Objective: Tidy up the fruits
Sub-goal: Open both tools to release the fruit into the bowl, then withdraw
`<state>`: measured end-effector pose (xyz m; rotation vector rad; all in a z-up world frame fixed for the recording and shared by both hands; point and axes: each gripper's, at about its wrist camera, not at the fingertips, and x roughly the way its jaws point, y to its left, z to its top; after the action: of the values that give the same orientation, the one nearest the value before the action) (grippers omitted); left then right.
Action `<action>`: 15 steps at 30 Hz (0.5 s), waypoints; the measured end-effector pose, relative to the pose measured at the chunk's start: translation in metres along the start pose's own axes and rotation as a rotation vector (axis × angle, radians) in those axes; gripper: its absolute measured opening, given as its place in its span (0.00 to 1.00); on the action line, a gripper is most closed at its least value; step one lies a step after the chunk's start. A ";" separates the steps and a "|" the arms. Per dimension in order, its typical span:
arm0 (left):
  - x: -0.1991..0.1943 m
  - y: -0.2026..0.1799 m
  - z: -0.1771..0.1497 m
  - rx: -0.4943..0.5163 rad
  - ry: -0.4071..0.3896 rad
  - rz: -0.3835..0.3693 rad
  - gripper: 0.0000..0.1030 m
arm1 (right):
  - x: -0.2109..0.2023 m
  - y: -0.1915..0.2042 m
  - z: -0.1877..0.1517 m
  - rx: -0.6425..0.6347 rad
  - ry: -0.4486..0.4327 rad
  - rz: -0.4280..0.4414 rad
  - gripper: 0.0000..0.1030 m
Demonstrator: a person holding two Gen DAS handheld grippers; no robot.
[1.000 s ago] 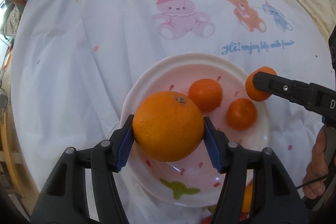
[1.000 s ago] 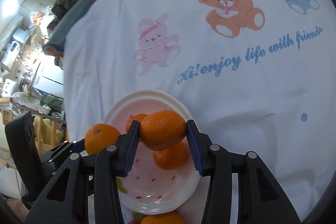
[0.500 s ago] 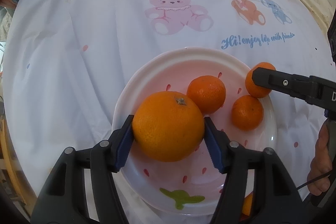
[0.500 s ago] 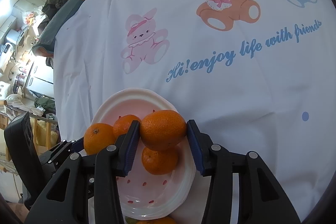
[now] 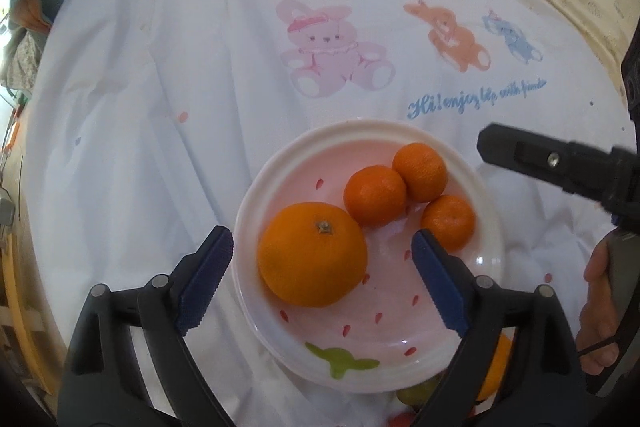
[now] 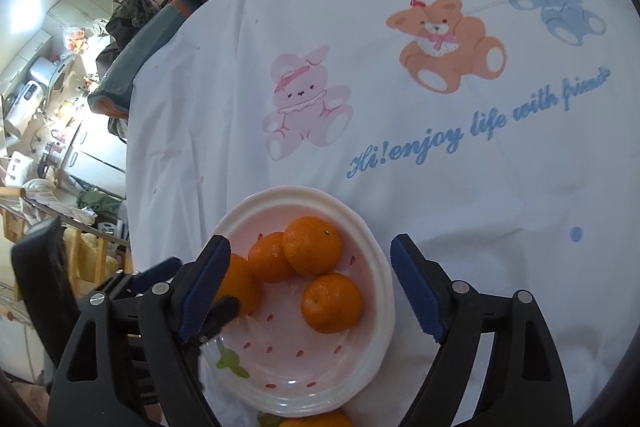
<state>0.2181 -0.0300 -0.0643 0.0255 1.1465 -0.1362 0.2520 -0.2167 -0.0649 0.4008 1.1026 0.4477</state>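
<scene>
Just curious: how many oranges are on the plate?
4: a big orange at the front-left, three small ones clustered behind. More fruit peeks out below the plate.

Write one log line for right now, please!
left gripper: opening, empty | right gripper: opening, empty | plate: big orange, three small oranges

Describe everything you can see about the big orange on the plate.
The big orange is round, bright orange, with dimpled peel and a small brown stem scar facing up. It lies in the left part of the white plate, apparently touching one of three smaller mandarins. The left gripper straddles it, jaws opening, pads clear of the peel.
</scene>
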 end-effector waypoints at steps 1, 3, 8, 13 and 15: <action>-0.004 0.000 -0.001 -0.002 -0.010 0.001 0.86 | -0.003 0.002 -0.001 -0.001 -0.003 0.002 0.84; -0.015 0.001 -0.002 -0.005 -0.033 0.006 0.86 | -0.011 0.005 -0.005 -0.001 -0.007 0.015 0.85; -0.052 -0.001 -0.006 -0.021 -0.102 0.011 0.86 | -0.042 0.021 -0.015 -0.045 -0.052 0.021 0.86; -0.090 -0.003 -0.022 -0.027 -0.168 0.016 0.86 | -0.073 0.029 -0.036 -0.060 -0.096 0.018 0.86; -0.104 -0.001 -0.030 -0.047 -0.180 0.011 0.86 | -0.083 0.031 -0.043 -0.057 -0.112 0.012 0.86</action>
<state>0.1493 -0.0180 0.0178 -0.0216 0.9693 -0.0994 0.1763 -0.2311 -0.0032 0.3778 0.9773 0.4612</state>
